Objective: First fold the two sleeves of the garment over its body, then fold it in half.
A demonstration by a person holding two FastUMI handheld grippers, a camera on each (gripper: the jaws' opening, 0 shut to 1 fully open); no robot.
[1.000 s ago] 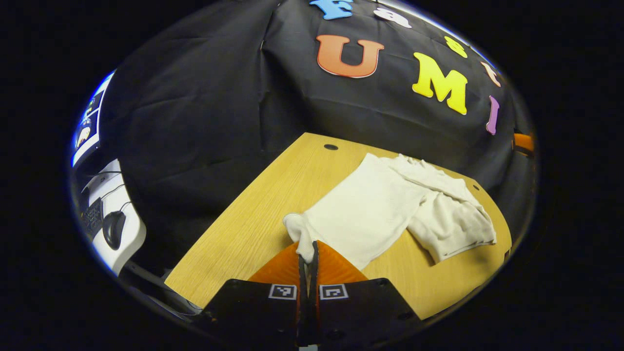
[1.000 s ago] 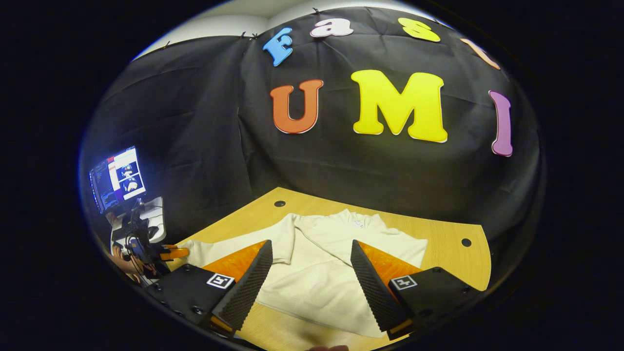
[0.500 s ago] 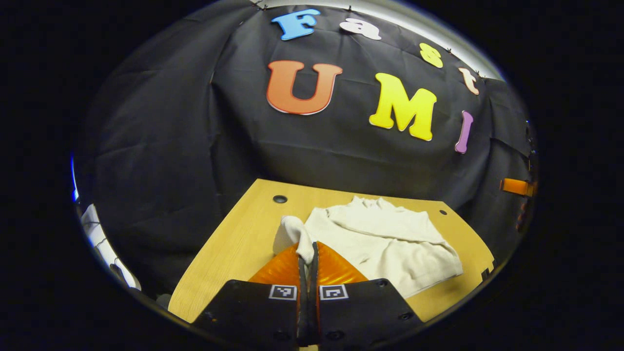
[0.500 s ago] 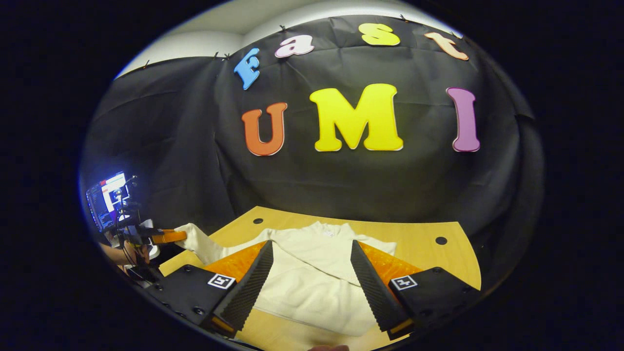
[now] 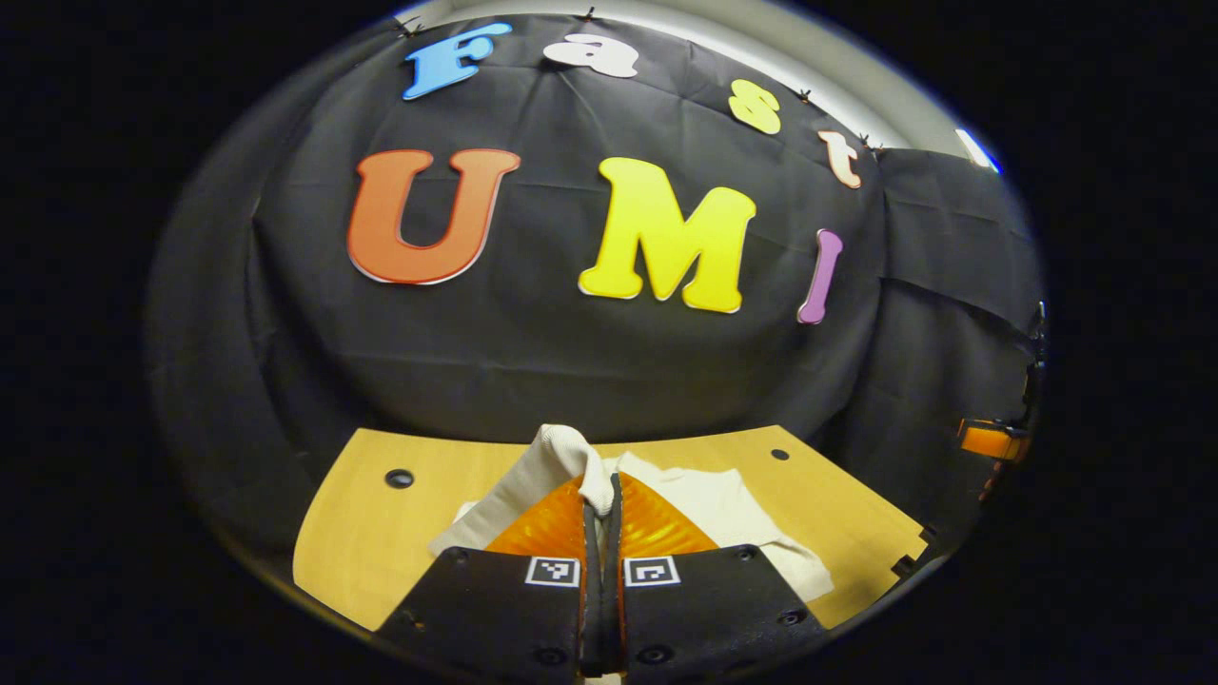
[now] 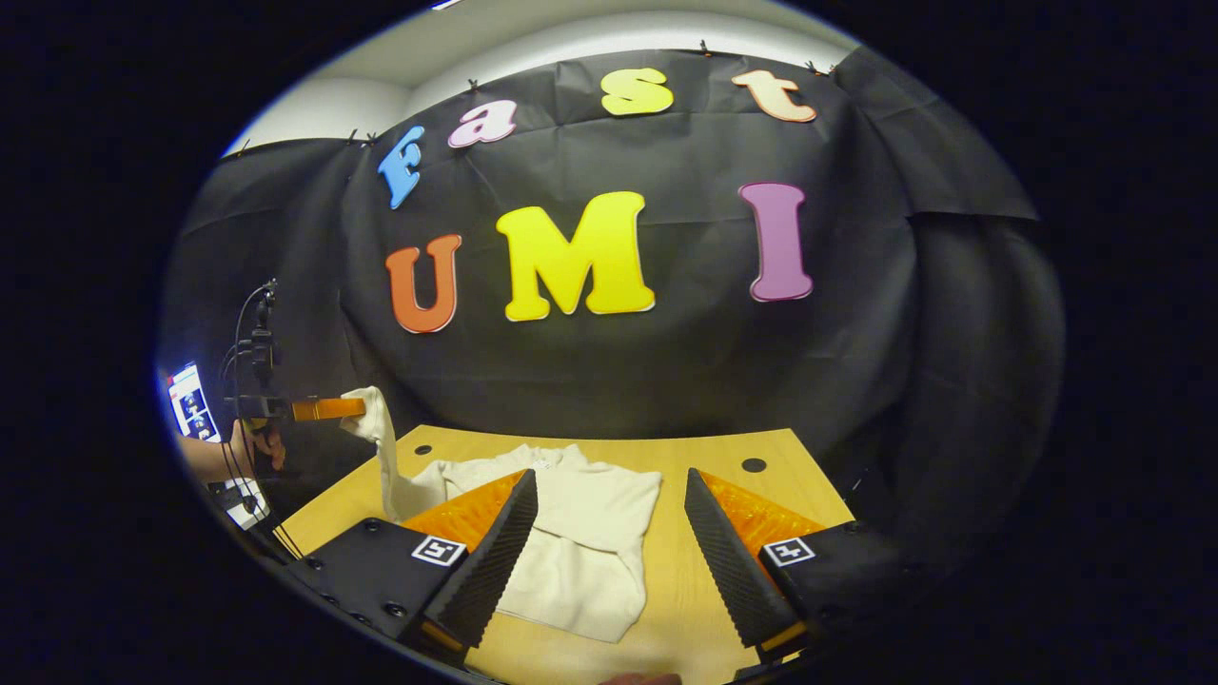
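Observation:
A cream long-sleeved garment (image 6: 580,542) lies on the wooden table (image 6: 704,609), its body bunched with a fold across it. My left gripper (image 5: 601,490) is shut on the cuff of one sleeve (image 5: 561,455), which hangs over its fingertips. In the right gripper view that left gripper (image 6: 328,409) holds the sleeve (image 6: 381,447) up in the air at the table's left edge, the cloth trailing down to the body. My right gripper (image 6: 609,538) hovers open over the near part of the garment, touching nothing. It also shows far right in the left gripper view (image 5: 990,440).
The table (image 5: 362,542) has small round holes (image 5: 399,478) near its far edge, which meets the black cloth wall. A hand (image 6: 252,445) holds the left gripper, with a lit monitor (image 6: 190,404) behind it at the far left.
The left gripper has lifted the sleeve cuff off the table and carried it higher while turning toward the wall. The right gripper stayed open and swung to the right.

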